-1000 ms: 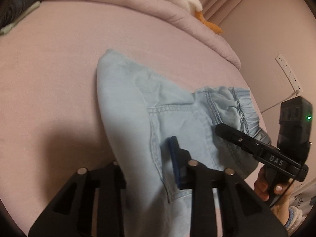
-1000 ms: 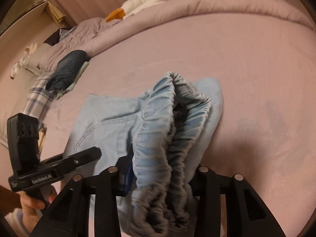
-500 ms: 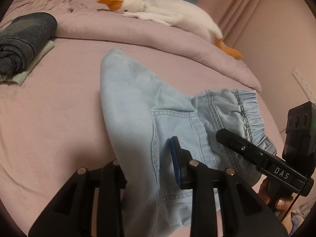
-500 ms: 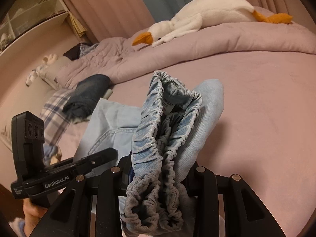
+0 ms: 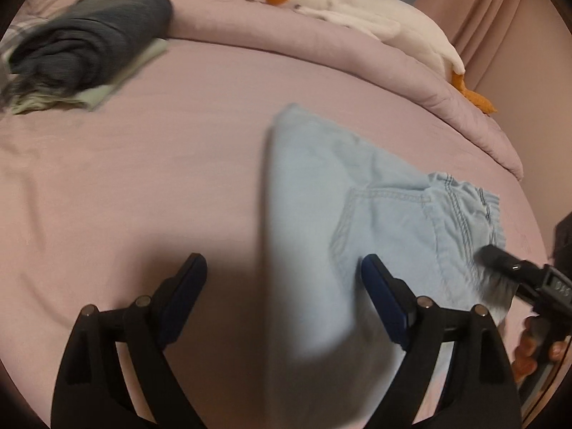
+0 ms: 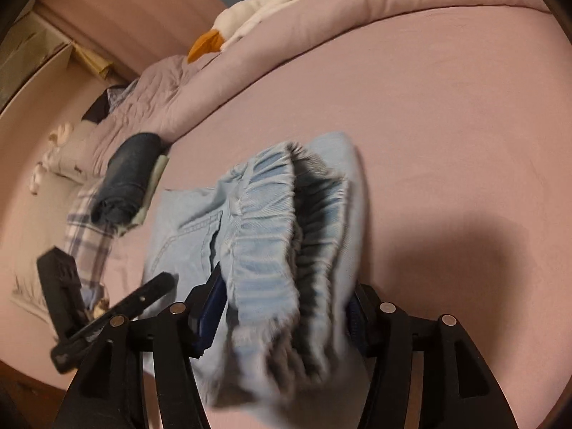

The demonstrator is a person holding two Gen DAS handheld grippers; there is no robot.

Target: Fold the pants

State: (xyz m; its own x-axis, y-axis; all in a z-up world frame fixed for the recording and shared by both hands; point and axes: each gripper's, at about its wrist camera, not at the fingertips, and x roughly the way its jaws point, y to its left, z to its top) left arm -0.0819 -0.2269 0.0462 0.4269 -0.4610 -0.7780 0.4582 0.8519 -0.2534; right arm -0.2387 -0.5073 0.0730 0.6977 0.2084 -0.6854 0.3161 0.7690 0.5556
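One pink bed (image 5: 178,164) carries one pair of light blue pants (image 5: 321,186), one white plush goose (image 5: 375,25) and one rolled dark garment (image 5: 96,32). Left tool (image 5: 282,279), jaws just opened wide, grips nothing. Right tool (image 6: 286,307) has been opening too, the bunched waistband (image 6: 271,236) between its pads.

No readable text anywhere. The right claw (image 5: 507,268), seen at the far right edge of the left wrist view, carried a small label too blurred to make out. The left claw (image 6: 143,296), low left in the right wrist view, showed only smeared marks.
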